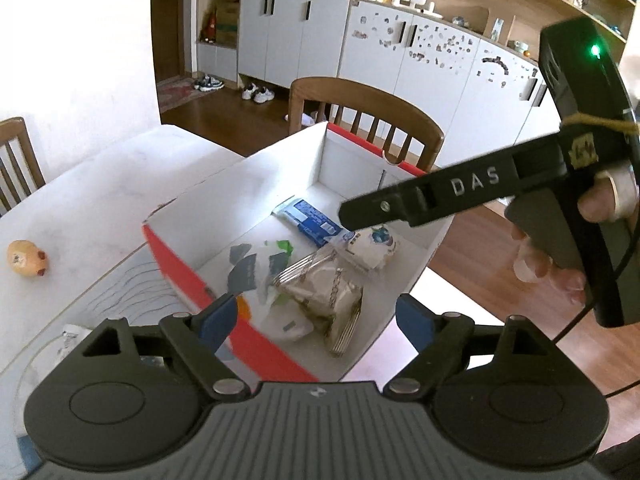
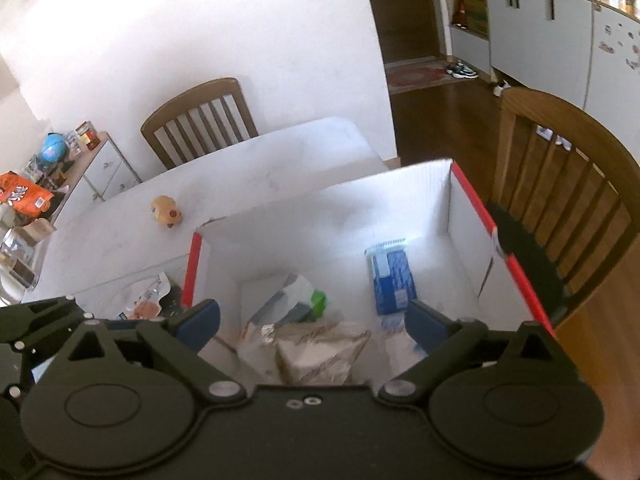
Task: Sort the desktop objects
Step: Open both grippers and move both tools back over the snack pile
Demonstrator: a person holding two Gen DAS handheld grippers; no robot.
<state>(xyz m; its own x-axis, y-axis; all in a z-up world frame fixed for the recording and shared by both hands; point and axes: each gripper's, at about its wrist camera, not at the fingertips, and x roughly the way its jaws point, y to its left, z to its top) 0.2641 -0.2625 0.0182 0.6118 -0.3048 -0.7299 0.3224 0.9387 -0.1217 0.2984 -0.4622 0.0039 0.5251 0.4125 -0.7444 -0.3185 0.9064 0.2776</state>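
Nearest in the left wrist view, the left tongs (image 1: 316,320) stand wide apart with nothing between their blue pads, poised above the near end of the white cardboard box (image 1: 280,168); the right tongs (image 2: 314,326) are likewise spread and empty, hanging over the same box, which suggests a drop has been made or a fresh pick is being weighed; in the left view the right tool's black arm reaches in from the right above the box, gripped in the person's hand (image 1: 548,256)

Inside the box the sorted things lie loose in a heap: a silvery foil packet (image 1: 324,296) closest, a white-and-green plastic wrapper (image 1: 264,268) just beside it, a small white pouch with a blue print (image 1: 372,246) further in, and a blue-and-white packet (image 1: 308,220) flat on the floor toward the far wall; they seem dropped rather than arranged, since the box serves only as a catch-all

The box's red-edged rim (image 1: 180,268) sits at the edge of the white surface (image 1: 100,184); left of it, outside the box, a printed wrapper (image 2: 146,300) lies on the surface, apparently not yet sorted; further off a small orange pig-shaped toy (image 1: 27,258) stands alone and well apart, likely the next reach

Beyond, wooden chairs (image 1: 368,120) ring the surface, with white cabinets (image 1: 300,36) behind
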